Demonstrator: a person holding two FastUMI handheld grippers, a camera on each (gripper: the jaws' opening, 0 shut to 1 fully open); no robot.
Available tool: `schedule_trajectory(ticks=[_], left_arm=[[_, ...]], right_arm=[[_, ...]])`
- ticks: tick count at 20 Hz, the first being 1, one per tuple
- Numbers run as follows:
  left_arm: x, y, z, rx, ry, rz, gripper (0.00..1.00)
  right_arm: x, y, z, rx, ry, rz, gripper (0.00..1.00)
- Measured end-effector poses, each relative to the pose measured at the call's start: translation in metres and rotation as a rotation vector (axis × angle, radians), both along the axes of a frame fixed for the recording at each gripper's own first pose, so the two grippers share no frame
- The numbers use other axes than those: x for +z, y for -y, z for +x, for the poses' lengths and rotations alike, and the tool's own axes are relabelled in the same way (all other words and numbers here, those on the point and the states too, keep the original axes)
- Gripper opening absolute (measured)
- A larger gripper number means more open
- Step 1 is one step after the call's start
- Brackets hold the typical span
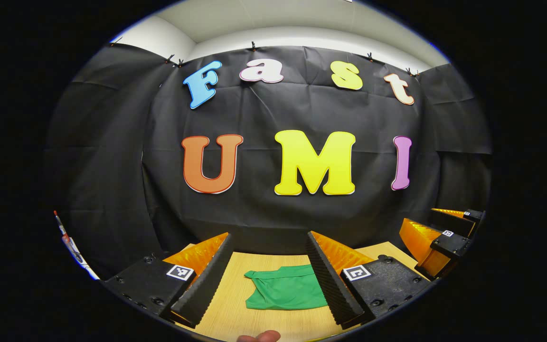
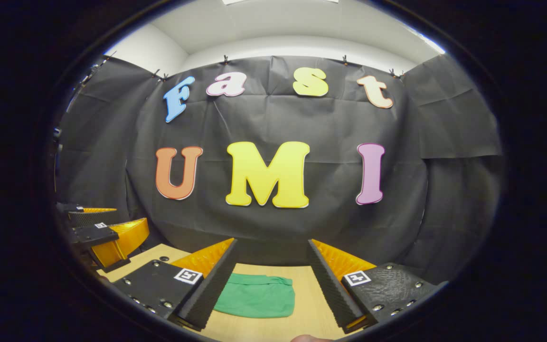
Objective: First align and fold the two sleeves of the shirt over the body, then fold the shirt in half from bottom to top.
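A green shirt [image 1: 285, 289] lies on the wooden table [image 1: 228, 308] as a small, compact shape. It sits low in the left gripper view, between and beyond the fingers of my left gripper [image 1: 269, 237], which stands open above it with nothing held. In the right gripper view the shirt [image 2: 257, 297] lies in front of my right gripper [image 2: 272, 242], also open and apart from the cloth. Each view shows the other gripper off to the side: the right gripper [image 1: 418, 214] at the right, the left gripper [image 2: 131, 214] at the left.
The black cloth wall [image 1: 302, 223] hangs right behind the table's far edge. A person's fingertip [image 1: 259, 336] shows at the bottom of the left gripper view. Bare wood [image 2: 309, 304] lies to the right of the shirt.
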State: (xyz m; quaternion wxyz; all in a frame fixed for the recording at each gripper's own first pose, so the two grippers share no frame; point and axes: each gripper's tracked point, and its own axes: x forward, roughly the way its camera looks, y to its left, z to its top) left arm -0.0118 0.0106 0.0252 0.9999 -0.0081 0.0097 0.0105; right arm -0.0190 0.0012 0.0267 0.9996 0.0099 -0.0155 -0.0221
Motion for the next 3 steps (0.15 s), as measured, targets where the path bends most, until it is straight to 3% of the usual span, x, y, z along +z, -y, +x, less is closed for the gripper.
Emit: schedule_trajectory(ticks=[3], left_arm=[[0.0003, 0.0011, -0.0007, -0.001, 0.001, 0.001, 0.98]], right_arm=[[0.0019, 0.0007, -0.0011, 0.0, 0.004, 0.001, 0.92]])
